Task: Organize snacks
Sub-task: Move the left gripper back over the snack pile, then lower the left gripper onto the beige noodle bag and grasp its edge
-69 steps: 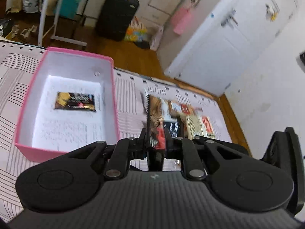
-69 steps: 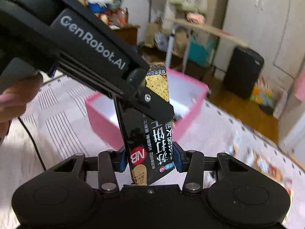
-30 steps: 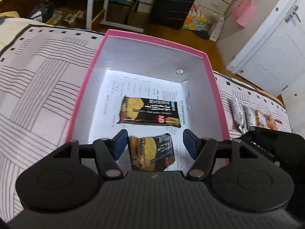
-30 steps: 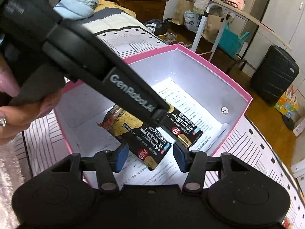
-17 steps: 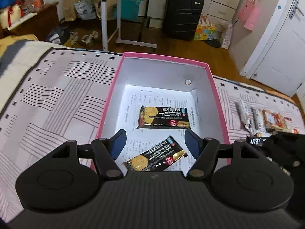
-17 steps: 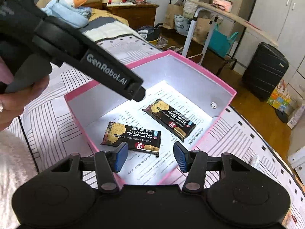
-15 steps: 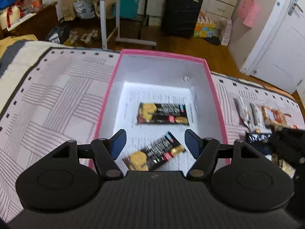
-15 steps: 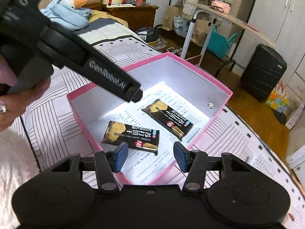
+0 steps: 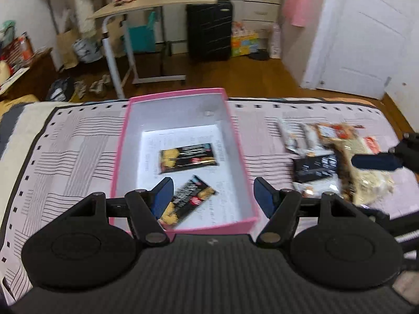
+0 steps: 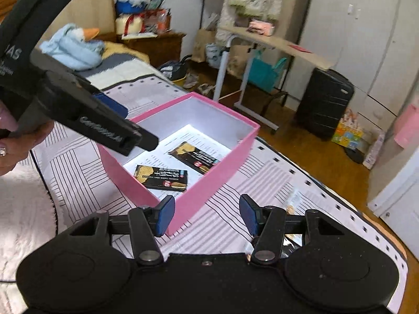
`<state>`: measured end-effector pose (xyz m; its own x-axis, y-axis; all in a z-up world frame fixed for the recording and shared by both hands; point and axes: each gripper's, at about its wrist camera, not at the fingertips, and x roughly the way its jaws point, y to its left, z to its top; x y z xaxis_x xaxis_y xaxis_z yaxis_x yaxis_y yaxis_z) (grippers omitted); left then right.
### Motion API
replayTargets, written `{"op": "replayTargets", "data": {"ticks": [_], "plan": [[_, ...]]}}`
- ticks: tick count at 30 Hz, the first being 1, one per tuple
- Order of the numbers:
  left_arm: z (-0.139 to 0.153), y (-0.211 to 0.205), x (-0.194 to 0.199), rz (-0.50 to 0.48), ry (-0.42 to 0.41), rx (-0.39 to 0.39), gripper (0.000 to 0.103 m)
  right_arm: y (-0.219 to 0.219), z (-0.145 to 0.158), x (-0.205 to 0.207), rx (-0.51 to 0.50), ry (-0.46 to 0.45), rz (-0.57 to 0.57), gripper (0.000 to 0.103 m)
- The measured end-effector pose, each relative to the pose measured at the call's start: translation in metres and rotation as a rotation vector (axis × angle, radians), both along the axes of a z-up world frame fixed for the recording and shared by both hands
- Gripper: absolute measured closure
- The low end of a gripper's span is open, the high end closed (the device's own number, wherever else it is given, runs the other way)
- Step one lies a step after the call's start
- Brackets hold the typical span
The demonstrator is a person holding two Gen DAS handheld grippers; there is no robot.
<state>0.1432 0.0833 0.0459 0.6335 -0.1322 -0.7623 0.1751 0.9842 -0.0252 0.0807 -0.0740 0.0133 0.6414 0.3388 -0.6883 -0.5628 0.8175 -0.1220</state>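
A pink box [image 9: 178, 94] with a white inside stands on the striped bed cover. Two black cracker packs lie flat on its floor, one further back [image 9: 187, 157] and one nearer [image 9: 189, 200]. My left gripper [image 9: 213, 196] hangs open above the box's near end with nothing between its pads. In the right wrist view the same box [image 10: 222, 167] holds both packs [image 10: 161, 178]. My right gripper [image 10: 207, 214] hovers outside the box's near corner, its jaws opening and empty. A pile of loose snack packs [image 9: 327, 154] lies to the right of the box.
A hand [image 10: 15, 141] holds the left gripper, whose finger [image 10: 104, 130] reaches over the box. Beyond the bed edge are a wooden floor, a folding table [image 9: 157, 2], a black suitcase [image 9: 209, 31] and a white door [image 9: 366, 39]. A blue plush toy [image 10: 73, 44] lies on the bed.
Both grippers have risen and drawn back from the box. The second cracker pack, between the pads a second ago, now lies loose on the box floor. The right gripper has shifted past the box's corner.
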Motion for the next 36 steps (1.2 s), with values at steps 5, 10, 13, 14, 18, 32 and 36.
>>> {"op": "replayTargets", "data": {"ticks": [5,10,13,14,18,32,36], "plan": [[0.021,-0.033,-0.020,-0.056,-0.019,0.045,0.034,-0.044,0.015,-0.020,0.053,-0.016,-0.085,0.036],[0.029,-0.074,-0.029,-0.134,0.003,0.020,0.025,-0.095,0.018,-0.028,0.149,0.023,-0.179,0.030],[0.028,-0.101,-0.030,-0.171,-0.008,0.003,0.019,-0.127,0.011,-0.022,0.205,0.050,-0.260,0.029],[0.027,-0.108,-0.030,-0.179,-0.011,-0.006,0.018,-0.137,0.007,-0.020,0.222,0.059,-0.287,0.029],[0.009,-0.141,-0.021,-0.221,0.015,-0.061,0.018,-0.170,-0.016,-0.014,0.272,0.072,-0.363,0.021],[-0.080,-0.207,0.037,-0.170,0.063,-0.145,0.022,-0.232,-0.126,0.021,0.168,0.091,-0.467,0.021],[-0.107,-0.220,0.047,-0.192,0.075,-0.196,0.024,-0.246,-0.146,0.040,0.239,0.165,-0.554,0.021]]}}
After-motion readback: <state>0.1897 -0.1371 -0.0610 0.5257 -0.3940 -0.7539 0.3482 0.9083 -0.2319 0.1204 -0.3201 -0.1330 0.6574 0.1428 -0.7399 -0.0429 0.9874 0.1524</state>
